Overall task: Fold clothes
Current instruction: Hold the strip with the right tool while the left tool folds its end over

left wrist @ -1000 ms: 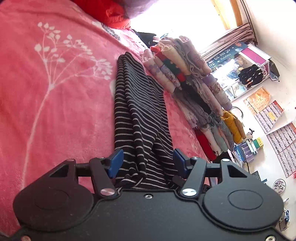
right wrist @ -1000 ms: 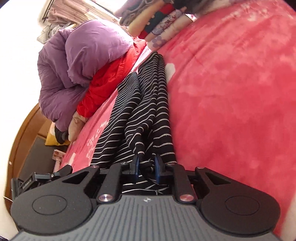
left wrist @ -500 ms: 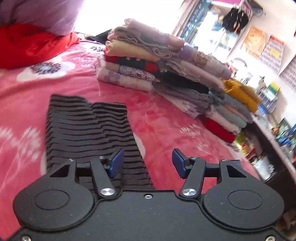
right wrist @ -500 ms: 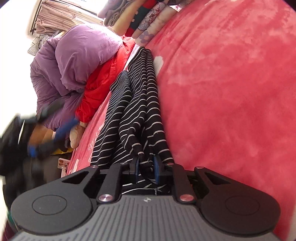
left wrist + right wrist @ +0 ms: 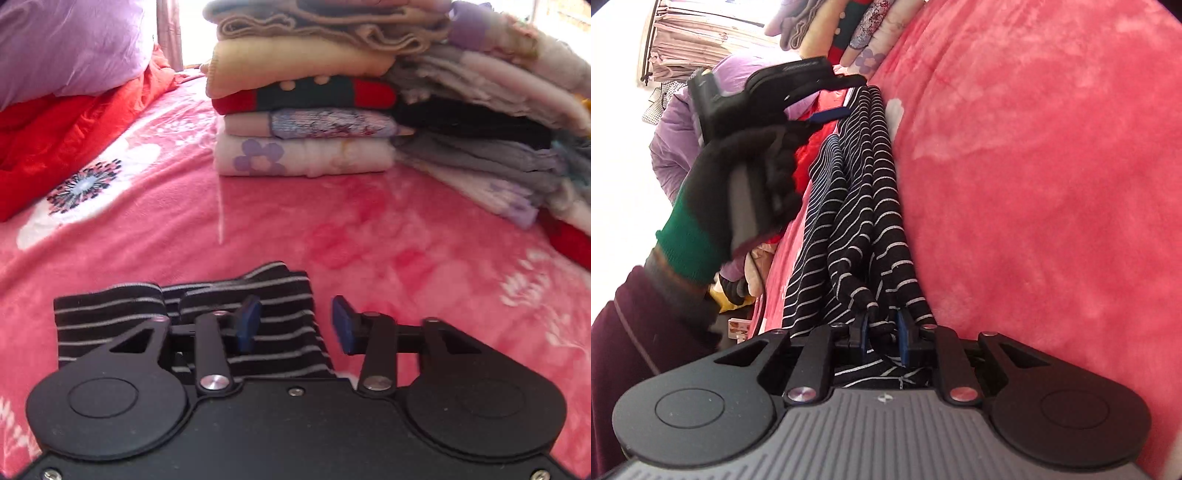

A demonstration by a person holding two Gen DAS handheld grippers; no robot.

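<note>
Two grippers are noted. We find the right gripper (image 5: 882, 334) clamped tight on the near end of the striped garment (image 5: 860, 206), which runs toward 12 o'clock across the pink blanket (image 5: 1034, 184). We find the left gripper (image 5: 293, 325), jaws just closing yet partly apart and gripping nothing, above the garment's far end; folded stacks (image 5: 306, 92) lie at 12 o'clock.

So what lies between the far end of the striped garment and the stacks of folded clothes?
In the left wrist view, only bare pink blanket separates the striped garment from the folded clothes.
</note>
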